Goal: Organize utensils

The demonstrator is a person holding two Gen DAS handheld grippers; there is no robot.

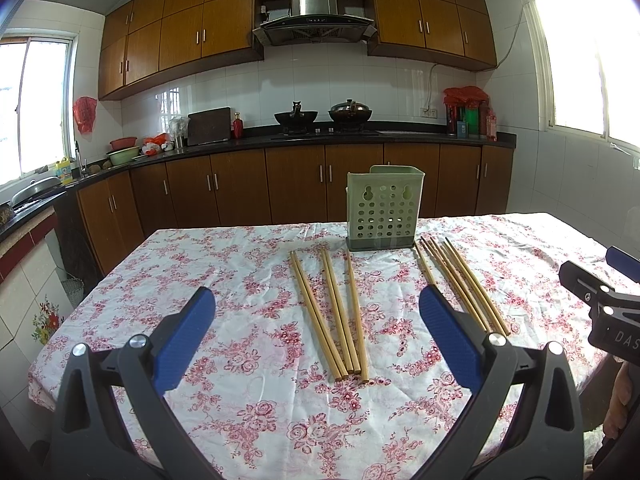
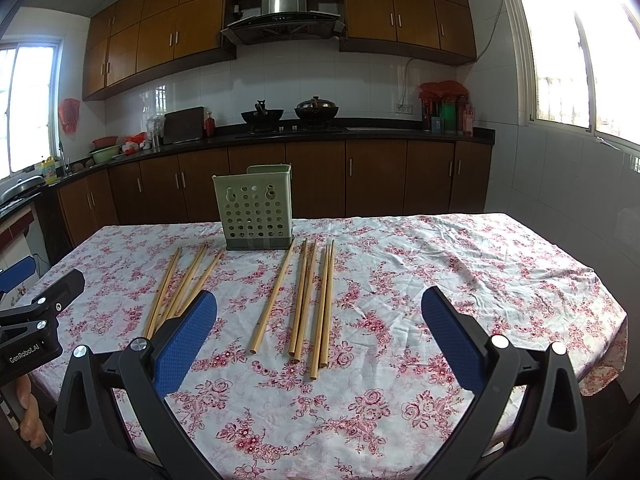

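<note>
Evidently at the outset of the task, the left gripper [image 1: 316, 320] hangs above the near edge of the table with its jaws spread wide and nothing between them; its fingers [image 1: 450, 340] carry blue pads with a fine knurled texture, mounted on matte black arms with bright metal screws. The right gripper [image 2: 318, 320] is likewise spread apart and empty, of the same build. Between and just beyond the left gripper's fingers lies the left group of chopsticks [image 1: 338, 316], slender pale wooden rods of round section that fan apart toward the far end and converge at the near end. To the right, a second group of chopsticks [image 2: 310, 300] lies roughly parallel, with one stick set slightly apart on its left side. All sticks rest flat on the tablecloth [image 2: 460, 264], a thin, creased white fabric printed with red roses. At the far middle of the table stands the utensil holder [image 1: 384, 208], a pale green plastic box, upright, its near wall perforated with rows of round holes and two keyhole slots, seated in a darker base tray. No stick shows above its rim, so every chopstick seems left to be gathered and stood in it. Behind runs a dark countertop [image 1: 420, 140] with brown wooden cabinets.
</note>
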